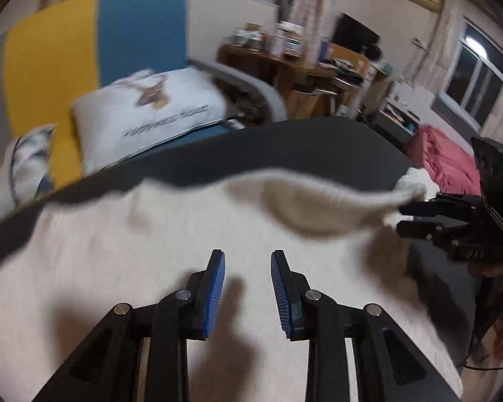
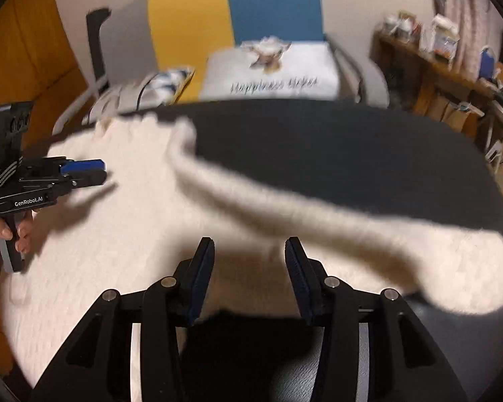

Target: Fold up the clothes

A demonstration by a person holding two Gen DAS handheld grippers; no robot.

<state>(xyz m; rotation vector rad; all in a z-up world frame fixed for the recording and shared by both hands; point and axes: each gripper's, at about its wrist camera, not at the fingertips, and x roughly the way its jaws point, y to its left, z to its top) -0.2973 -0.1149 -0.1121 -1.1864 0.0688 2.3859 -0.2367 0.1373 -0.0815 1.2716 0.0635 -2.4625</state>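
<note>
sweater [image 1: 117, 268] cream, spread on dark table [image 1: 318, 147], sleeve [image 2: 285, 207] lying across body, blurred. not folded compact; more folds left, i judge. left gripper [image 1: 247, 289] jaws apart, empty. right gripper [image 2: 249, 274] jaws apart, nothing between.

Fuzzy cream-white knit garment [image 1: 191, 234] on dark grey table surface [image 2: 335, 154]; yellow-and-blue panelled backrest [image 1: 94, 47]; white printed cushion [image 2: 271, 70].

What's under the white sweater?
A dark tabletop shows beyond the white sweater; whatever else lies beneath it is covered.
</note>
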